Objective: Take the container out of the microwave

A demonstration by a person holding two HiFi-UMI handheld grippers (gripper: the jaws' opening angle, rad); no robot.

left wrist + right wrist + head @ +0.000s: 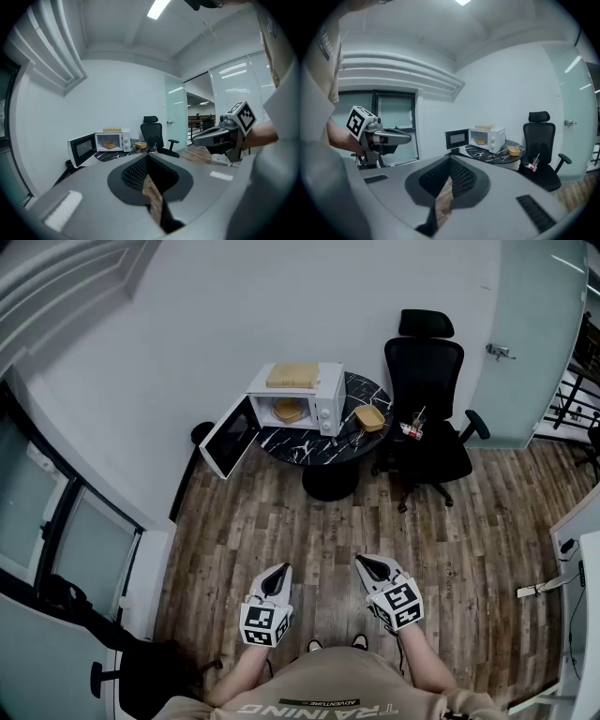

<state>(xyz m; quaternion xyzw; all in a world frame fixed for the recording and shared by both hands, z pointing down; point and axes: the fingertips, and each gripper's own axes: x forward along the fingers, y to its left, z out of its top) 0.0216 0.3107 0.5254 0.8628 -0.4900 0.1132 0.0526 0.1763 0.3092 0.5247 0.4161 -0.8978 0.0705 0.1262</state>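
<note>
Approach first: walk your clenched, empty left gripper (280,571) and right gripper (368,564) to the shallow tan container (288,411) inside the open white microwave (328,401).

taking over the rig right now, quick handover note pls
Left hand-held gripper: shut, empty.
Right hand-held gripper: shut, empty.
Both are held low in front of the person, well short of the table.
The microwave sits on the table with its door open and the container inside.
Done: door open.
Left: walk up, grasp the container, lift it out.
</note>
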